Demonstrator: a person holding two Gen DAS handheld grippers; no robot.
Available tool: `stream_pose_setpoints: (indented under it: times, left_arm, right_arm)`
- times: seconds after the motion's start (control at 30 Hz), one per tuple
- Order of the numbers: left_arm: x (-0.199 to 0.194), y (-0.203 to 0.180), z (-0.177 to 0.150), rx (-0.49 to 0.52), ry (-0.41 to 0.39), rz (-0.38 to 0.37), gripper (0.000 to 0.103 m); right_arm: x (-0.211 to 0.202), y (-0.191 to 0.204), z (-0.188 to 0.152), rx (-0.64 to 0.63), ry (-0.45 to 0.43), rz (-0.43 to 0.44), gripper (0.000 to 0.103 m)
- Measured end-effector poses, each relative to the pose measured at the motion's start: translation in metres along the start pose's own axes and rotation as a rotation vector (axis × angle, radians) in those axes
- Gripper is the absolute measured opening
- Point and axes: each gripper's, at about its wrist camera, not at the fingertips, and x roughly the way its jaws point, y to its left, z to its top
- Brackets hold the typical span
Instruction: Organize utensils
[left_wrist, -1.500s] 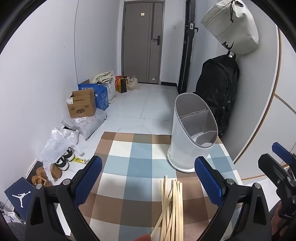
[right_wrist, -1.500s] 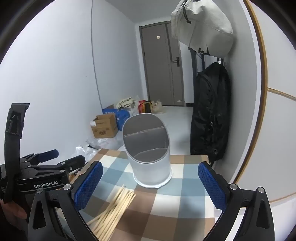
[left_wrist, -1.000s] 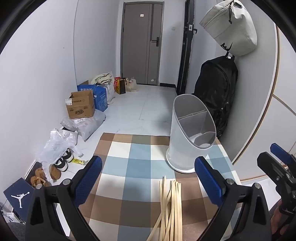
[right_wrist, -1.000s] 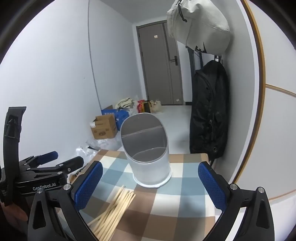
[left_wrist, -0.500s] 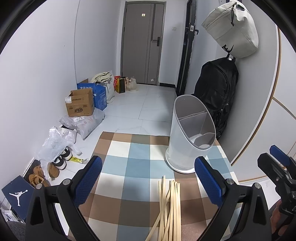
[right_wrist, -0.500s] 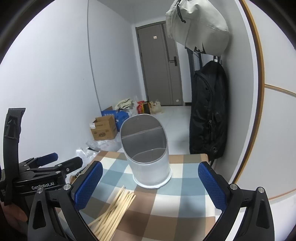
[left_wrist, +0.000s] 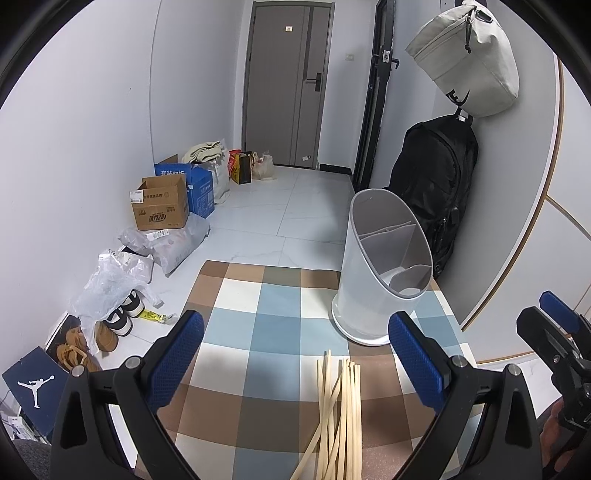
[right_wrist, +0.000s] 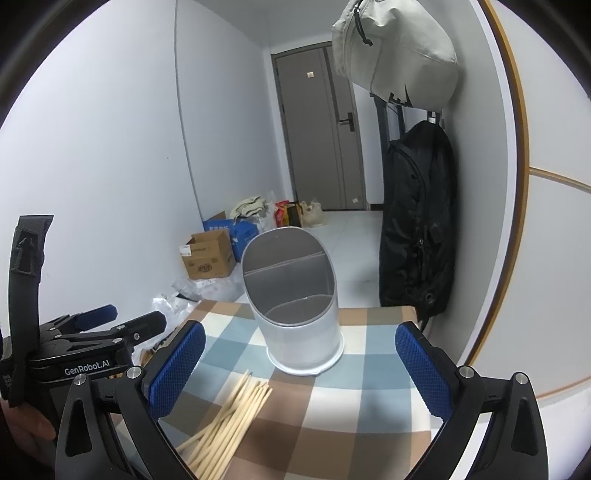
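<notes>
A bundle of several wooden chopsticks (left_wrist: 338, 410) lies on the checkered tablecloth (left_wrist: 258, 332), also in the right wrist view (right_wrist: 229, 417). A white utensil holder (left_wrist: 384, 269) with inner dividers stands upright at the table's far right; it also shows in the right wrist view (right_wrist: 295, 302). My left gripper (left_wrist: 295, 354) is open and empty, above the table before the chopsticks. My right gripper (right_wrist: 295, 363) is open and empty, near the holder and chopsticks. Each gripper shows at the edge of the other's view.
The table's far edge drops to a white tiled floor. Cardboard boxes (left_wrist: 160, 203), plastic bags and shoes (left_wrist: 118, 317) lie along the left wall. A black backpack (left_wrist: 436, 184) and a beige bag (left_wrist: 469, 59) hang on the right wall beside the holder.
Both views drift only slightly. The chopsticks and holder have not moved, and both grippers stay open.
</notes>
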Motion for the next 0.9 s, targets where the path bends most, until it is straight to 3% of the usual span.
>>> stream_pose_setpoints:
  times: [0.9]
  left_arm:
    - [0.0021,0.0022,-0.0006,-0.011,0.015,-0.012,0.098]
  right_arm:
    - [0.0006,-0.0024,0.0016,0.016,0.006,0.01,0.103]
